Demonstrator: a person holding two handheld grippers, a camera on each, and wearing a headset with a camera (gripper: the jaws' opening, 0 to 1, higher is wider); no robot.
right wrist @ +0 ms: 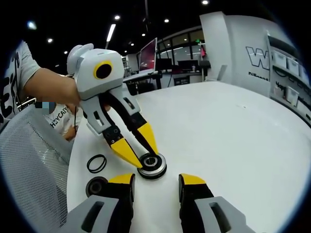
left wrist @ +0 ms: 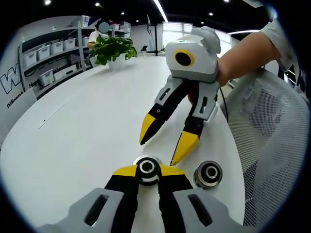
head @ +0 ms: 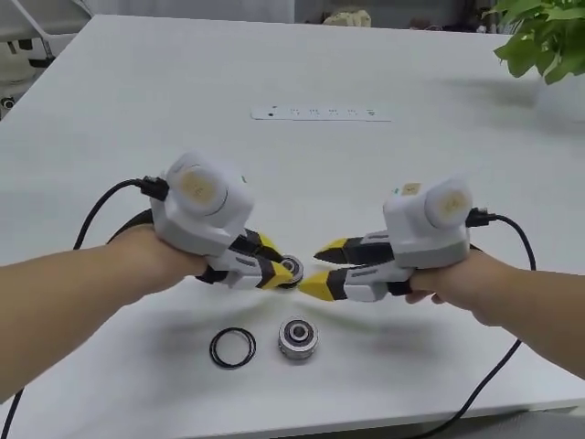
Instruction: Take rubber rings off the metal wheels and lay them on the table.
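My left gripper [head: 277, 265] is shut on a metal wheel [head: 291, 268] with a black rubber ring round it, held up above the white table [head: 302, 174]. That wheel [left wrist: 147, 168] sits between my yellow fingertips, and the wheel [right wrist: 152, 165] also shows in the right gripper view. My right gripper [head: 316, 271] stands open, its tips just right of the held wheel, facing the left gripper [right wrist: 136, 151]. A second metal wheel [head: 298, 337] lies on the table below. Beside it lies a loose black rubber ring [head: 232, 347].
A white power strip [head: 320, 113] lies across the middle of the table. A green plant [head: 545, 37] stands at the far right corner. Black cables [head: 101, 215] trail from both grippers. A mesh chair back [left wrist: 272, 145] stands by the table's near edge.
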